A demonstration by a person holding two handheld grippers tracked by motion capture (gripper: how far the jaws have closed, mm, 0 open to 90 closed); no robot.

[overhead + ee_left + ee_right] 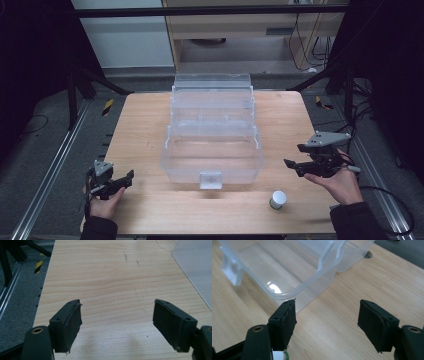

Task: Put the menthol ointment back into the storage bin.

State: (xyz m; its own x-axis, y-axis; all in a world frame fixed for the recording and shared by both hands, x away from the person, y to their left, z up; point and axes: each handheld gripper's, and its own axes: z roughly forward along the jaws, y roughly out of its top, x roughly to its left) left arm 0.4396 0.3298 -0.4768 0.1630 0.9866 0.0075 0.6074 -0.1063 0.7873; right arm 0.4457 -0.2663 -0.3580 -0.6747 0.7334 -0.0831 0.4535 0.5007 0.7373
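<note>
Nothing has been picked up yet: the small white jar (278, 199) stands on the table (145, 125), outside the clear plastic box (212, 150), at about five o'clock from it. Putting the jar into the open box is judged to be what remains. The right gripper (295, 167) is held at three o'clock of the box, jaws wide and empty. The left gripper (127, 179) rests low at eight o'clock, jaws likewise spread wide.

Floor: grey carpet-like surface (45, 150), dim.
Rails: silver metal floor tracks (47, 185).
Rear: pale wooden cabinet (240, 25), possibly a desk.
Cables: dark, hanging (312, 47).
</note>
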